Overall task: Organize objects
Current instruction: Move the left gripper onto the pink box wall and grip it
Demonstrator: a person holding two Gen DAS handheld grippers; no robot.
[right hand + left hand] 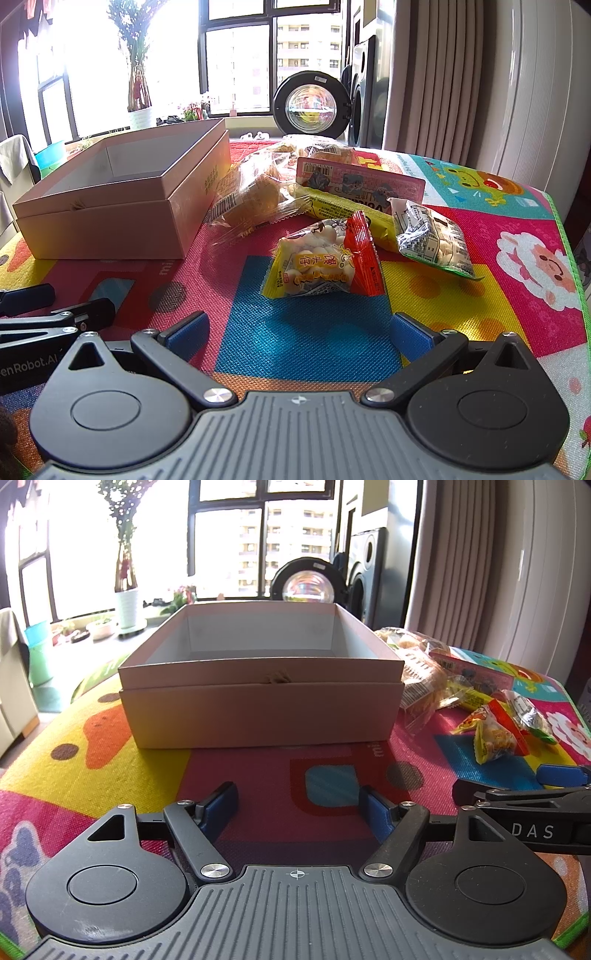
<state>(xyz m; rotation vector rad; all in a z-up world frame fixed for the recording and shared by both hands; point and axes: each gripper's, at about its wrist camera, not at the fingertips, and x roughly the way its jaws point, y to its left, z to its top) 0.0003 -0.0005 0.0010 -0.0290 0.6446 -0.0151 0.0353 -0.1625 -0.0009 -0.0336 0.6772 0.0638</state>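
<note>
An open, empty pink cardboard box (pixel 258 712) (pixel 110 229) stands on a colourful play mat. To its right lies a pile of snack packets: a yellow-and-red biscuit packet (pixel 325 262) (pixel 495 734), a clear packet of white puffs (pixel 432 236), a bread roll in clear wrap (pixel 255 195) (pixel 421 675), a pink carton (pixel 362 181) and a yellow bag (pixel 340 210). My left gripper (pixel 299 805) hovers open just in front of the box. My right gripper (pixel 299 332) is open, a short way in front of the biscuit packet. Neither holds anything.
The play mat (pixel 480 295) covers a raised surface whose green-trimmed edge (pixel 576 288) drops off at the right. Behind are a washing machine door (pixel 314 107), curtains, a window and potted plants (pixel 125 572). Each gripper shows at the edge of the other's view.
</note>
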